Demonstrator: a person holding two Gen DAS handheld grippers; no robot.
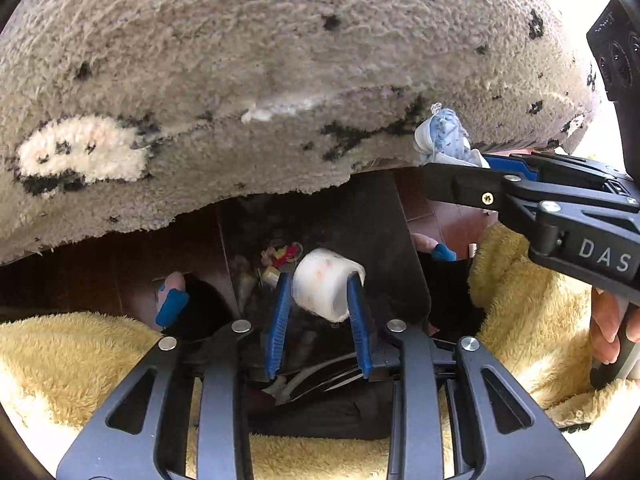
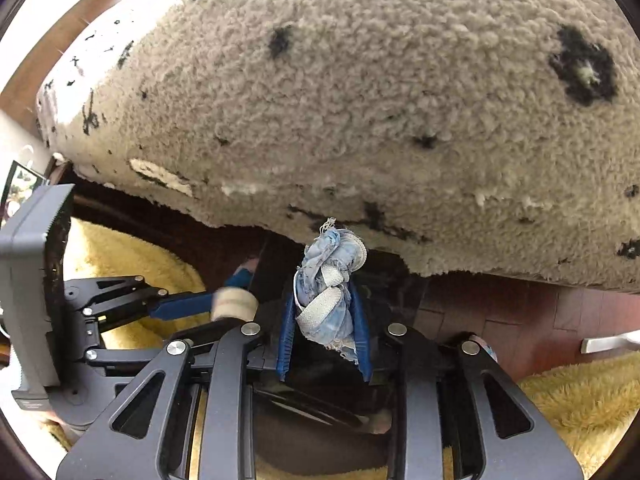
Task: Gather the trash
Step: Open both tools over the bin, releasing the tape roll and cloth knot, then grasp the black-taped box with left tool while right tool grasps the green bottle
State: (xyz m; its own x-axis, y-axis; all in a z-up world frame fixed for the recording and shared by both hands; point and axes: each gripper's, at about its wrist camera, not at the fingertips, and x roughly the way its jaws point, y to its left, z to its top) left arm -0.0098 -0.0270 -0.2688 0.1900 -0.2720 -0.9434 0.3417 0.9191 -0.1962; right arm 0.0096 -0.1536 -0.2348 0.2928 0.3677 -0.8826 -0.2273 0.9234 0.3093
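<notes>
My left gripper is shut on a white roll of tape, held above a dark bin with colourful scraps at its bottom. The roll also shows in the right wrist view. My right gripper is shut on a crumpled blue and white rag, held above the same dark opening. In the left wrist view the right gripper comes in from the right with the rag at its tip.
A shaggy grey rug with black spots fills the upper half of both views. Yellow fleece-clad legs flank the bin on both sides. Feet in blue-strapped slippers stand on reddish-brown floor tiles.
</notes>
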